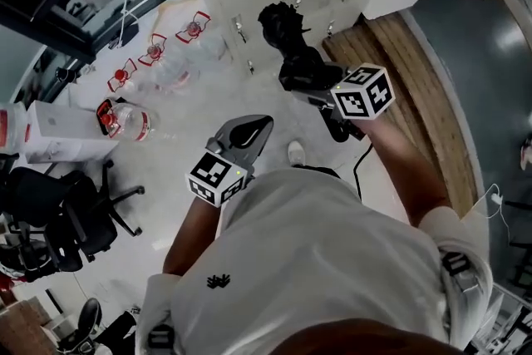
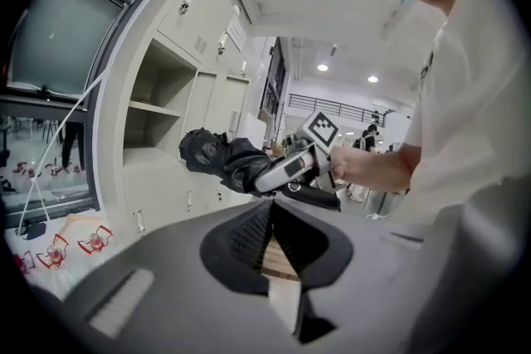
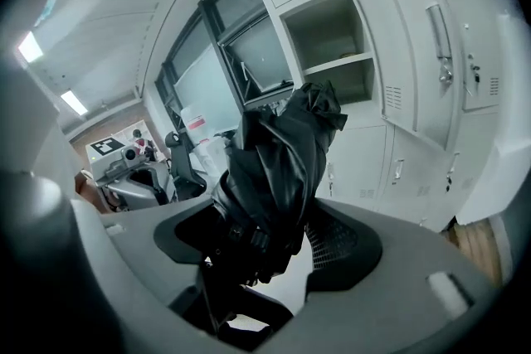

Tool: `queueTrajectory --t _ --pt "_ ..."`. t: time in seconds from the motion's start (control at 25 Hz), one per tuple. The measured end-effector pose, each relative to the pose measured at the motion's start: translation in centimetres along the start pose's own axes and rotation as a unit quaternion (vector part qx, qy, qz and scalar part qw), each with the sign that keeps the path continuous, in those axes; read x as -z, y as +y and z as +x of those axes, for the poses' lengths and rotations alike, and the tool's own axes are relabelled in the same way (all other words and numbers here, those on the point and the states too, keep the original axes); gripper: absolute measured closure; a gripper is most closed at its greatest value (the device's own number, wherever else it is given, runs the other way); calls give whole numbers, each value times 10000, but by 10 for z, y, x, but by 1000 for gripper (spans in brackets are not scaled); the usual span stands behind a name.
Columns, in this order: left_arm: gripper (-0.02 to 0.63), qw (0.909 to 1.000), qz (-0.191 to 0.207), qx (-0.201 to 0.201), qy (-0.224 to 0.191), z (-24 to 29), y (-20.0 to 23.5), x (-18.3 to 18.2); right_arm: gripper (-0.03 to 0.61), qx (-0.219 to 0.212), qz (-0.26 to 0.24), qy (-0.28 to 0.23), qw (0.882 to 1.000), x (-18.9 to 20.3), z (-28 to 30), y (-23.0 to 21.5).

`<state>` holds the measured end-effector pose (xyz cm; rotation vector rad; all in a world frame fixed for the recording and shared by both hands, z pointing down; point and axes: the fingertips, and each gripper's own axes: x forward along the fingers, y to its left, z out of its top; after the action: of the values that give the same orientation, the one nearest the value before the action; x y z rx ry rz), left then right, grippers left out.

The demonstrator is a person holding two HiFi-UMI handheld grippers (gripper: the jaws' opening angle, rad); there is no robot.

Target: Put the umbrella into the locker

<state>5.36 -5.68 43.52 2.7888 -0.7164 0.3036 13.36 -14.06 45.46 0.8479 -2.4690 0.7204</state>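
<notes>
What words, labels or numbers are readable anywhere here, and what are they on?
No text reads clearly in any view.
Marker cubes: black-and-white square patterns only, no letters.
Water bottles: red labels too small to read.
White box: print too blurred to read.
Notice on a locker door: too small to read.
Shirt: small black mark, not readable.

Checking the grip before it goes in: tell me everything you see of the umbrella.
The umbrella is black and folded, its glossy, fabric-like canopy bunched and crumpled rather than neatly rolled. The right gripper is shut on its lower part, and the rest sticks out past the jaws toward the lockers. It is held in the air, outside the open compartment; nothing else touches it.
</notes>
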Motion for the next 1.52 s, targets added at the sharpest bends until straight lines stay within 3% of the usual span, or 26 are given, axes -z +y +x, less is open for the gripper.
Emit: queueTrajectory --t 0.4,0.64,1.16,1.52 --pt "557 9978 -200 -628 -105 51 31 -22 265 -329 -455 228 9982 -69 48 -86" --pt "557 9962 -226 -821 -157 60 77 -28 266 -293 -526 182 9980 -112 95 -125" --pt "557 9961 -174 -860 -115 51 182 -54 266 213 -528 270 9980 -201 208 -203" --pt "557 9943 -248 -1034 -24 26 232 -50 265 553 -414 261 9973 -233 262 -246"
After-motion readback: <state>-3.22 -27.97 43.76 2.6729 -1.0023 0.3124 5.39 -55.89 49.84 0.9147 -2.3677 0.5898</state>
